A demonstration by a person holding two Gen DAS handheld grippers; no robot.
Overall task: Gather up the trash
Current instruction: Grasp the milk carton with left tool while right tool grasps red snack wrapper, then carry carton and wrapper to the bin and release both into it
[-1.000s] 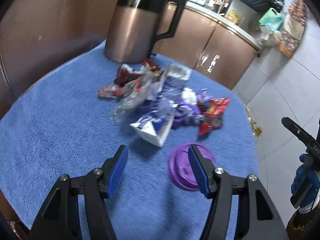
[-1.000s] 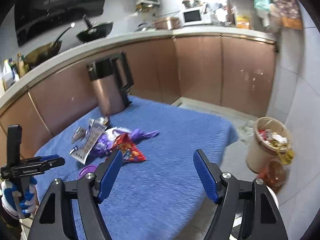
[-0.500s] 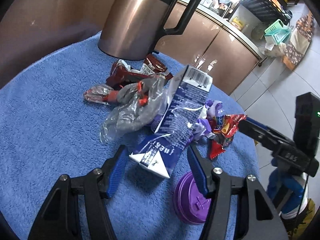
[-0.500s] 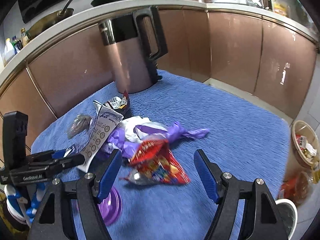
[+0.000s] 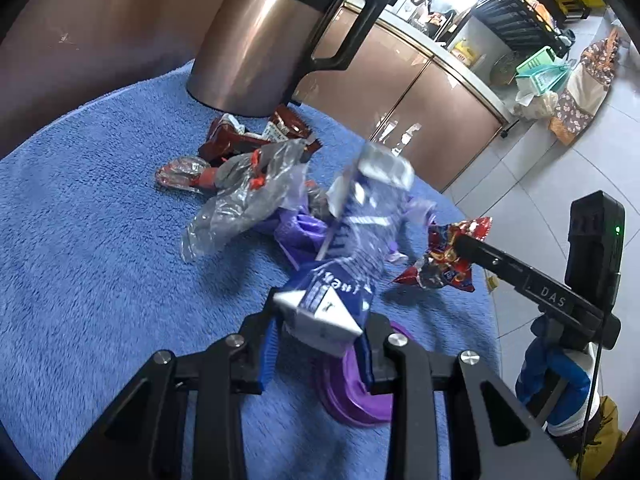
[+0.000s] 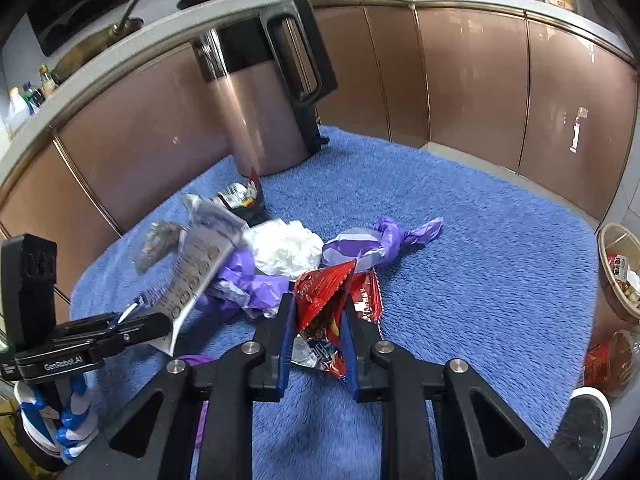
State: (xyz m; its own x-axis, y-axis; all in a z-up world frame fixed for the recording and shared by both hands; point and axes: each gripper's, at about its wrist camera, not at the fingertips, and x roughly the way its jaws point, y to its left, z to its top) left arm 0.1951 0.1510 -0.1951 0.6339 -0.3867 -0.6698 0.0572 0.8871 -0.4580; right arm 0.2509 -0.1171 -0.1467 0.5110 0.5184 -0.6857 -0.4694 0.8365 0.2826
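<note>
A heap of trash lies on the blue towel (image 5: 80, 260) that covers the table. My left gripper (image 5: 318, 344) is closing its jaws on the lower end of a blue and white carton (image 5: 348, 248), and the pads press its sides. The carton tilts up off the heap. My right gripper (image 6: 318, 340) is closing its jaws too, with a crumpled red snack wrapper (image 6: 324, 292) squeezed between the pads. The left wrist view shows that wrapper (image 5: 440, 268) at the right gripper's tip. The right wrist view shows the carton (image 6: 200, 264) at the left gripper's tip.
A copper kettle (image 6: 256, 120) stands behind the heap. A clear bag (image 5: 240, 208), dark red wrappers (image 5: 248, 136), a purple bag (image 6: 384, 236) and white plastic (image 6: 284, 248) lie loose. A purple lid (image 5: 352, 392) lies under the left gripper. A full bin (image 6: 616, 272) stands on the floor.
Both grippers went from wide open to closed: the left on the carton, which has tipped up, the right on the red wrapper after moving in and down over the heap.
</note>
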